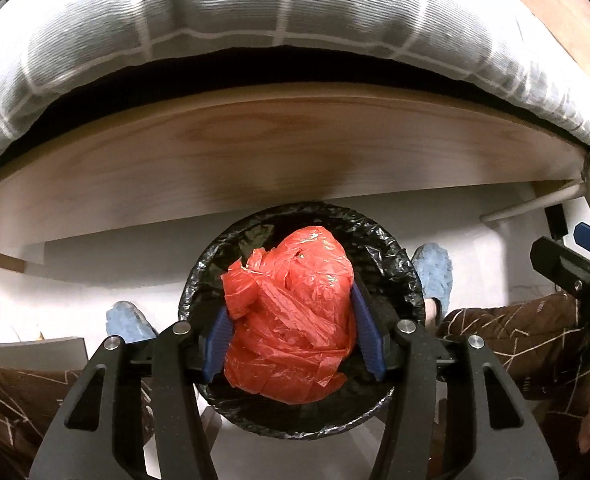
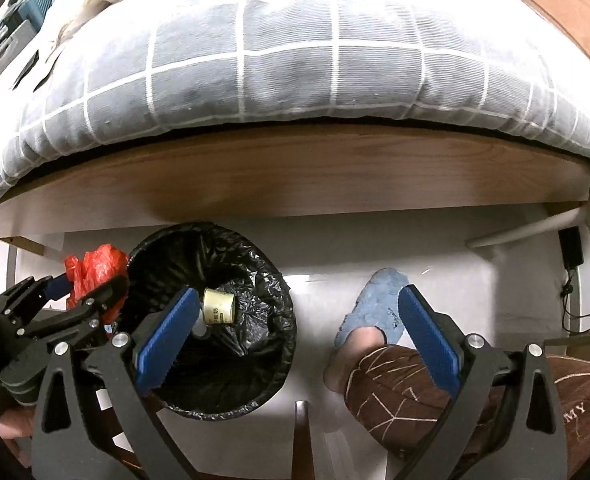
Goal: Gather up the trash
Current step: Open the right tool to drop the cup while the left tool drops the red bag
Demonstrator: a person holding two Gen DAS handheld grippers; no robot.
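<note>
Left gripper pinches crumpled red plastic bag between its blue pads, held above the mouth of the black-lined trash bin. Right gripper spread wide, nothing between the fingers, positioned just right of the bin. Inside the bin: one small gold can lying on its side. Wooden bed frame behind the bin.

Both wrist views face steeply downward, close over the bin; both share it, the bed frame and floor.
</note>
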